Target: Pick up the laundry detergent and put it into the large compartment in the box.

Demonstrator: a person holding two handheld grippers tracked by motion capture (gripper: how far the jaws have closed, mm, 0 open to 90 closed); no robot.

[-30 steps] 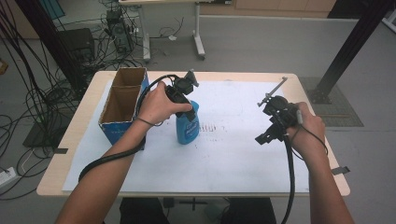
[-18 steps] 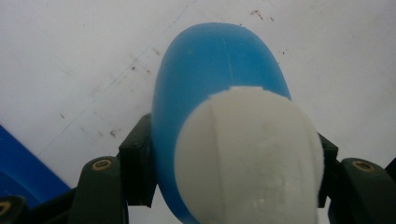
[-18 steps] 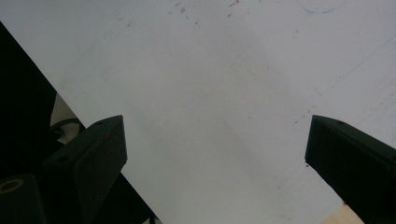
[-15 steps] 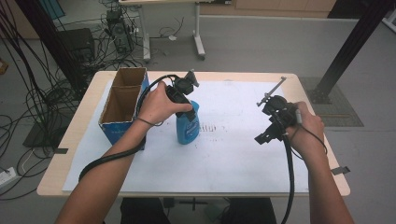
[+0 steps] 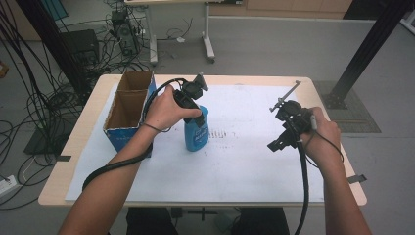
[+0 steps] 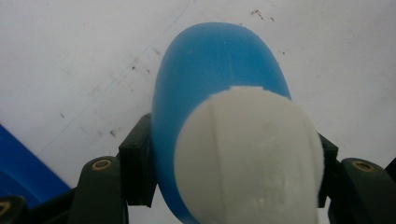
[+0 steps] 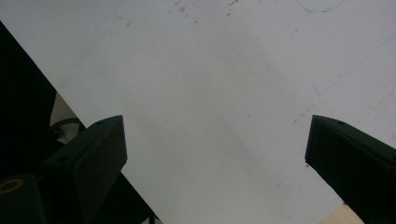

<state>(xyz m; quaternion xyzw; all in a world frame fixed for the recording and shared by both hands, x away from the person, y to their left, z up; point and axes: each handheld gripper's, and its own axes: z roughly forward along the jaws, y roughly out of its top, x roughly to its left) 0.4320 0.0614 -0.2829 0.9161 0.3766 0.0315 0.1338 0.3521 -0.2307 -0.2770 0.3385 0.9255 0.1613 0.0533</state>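
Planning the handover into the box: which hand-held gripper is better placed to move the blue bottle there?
Left. The left hand-held gripper is shut on the blue bottle beside the cardboard box; the right hand-held gripper hangs open, far off.

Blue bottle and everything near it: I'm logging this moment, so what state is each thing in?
Blue bottle: upright on the paper, white cap on, gripped near the top.
Left gripper: shut on the bottle.
Right gripper: open, empty, above the paper.
Cardboard box: upright, top open.
White paper: flat on the table.
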